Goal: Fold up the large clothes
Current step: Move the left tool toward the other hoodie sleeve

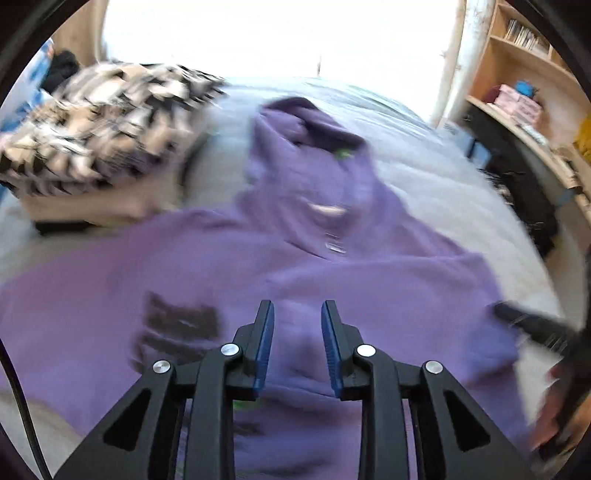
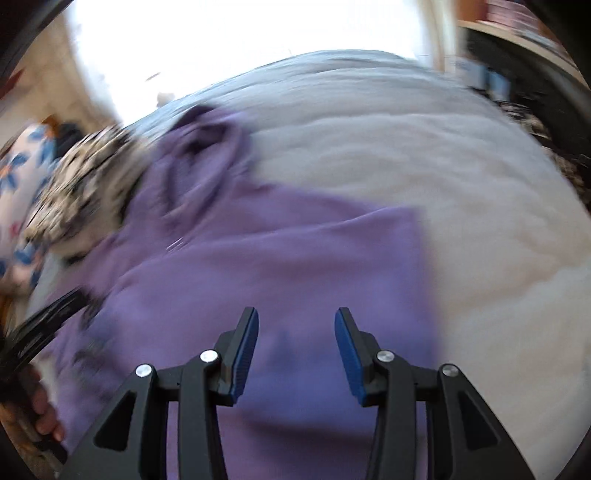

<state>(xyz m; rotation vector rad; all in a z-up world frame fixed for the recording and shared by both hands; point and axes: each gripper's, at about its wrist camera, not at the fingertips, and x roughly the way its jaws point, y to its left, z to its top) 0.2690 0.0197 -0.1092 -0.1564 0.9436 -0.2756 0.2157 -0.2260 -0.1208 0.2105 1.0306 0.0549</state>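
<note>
Purple hoodie (image 1: 332, 266) flat on grey bedspread (image 2: 461, 206)

I find no readable text in either view. The purple hoodie (image 1: 332, 266) carries a dark printed block (image 1: 181, 325) on its front, but motion blur leaves its characters illegible to me. A small label (image 1: 334, 246) below the neckline is equally blurred. The books on the shelf (image 1: 521, 35) show no legible titles.

Big purple hoodie (image 1: 332, 266) spread out on a pale grey bed cover (image 1: 443, 192), hood end pointing away. Dark print on one side, fabric a bit rumpled, everything's blurry.
</note>
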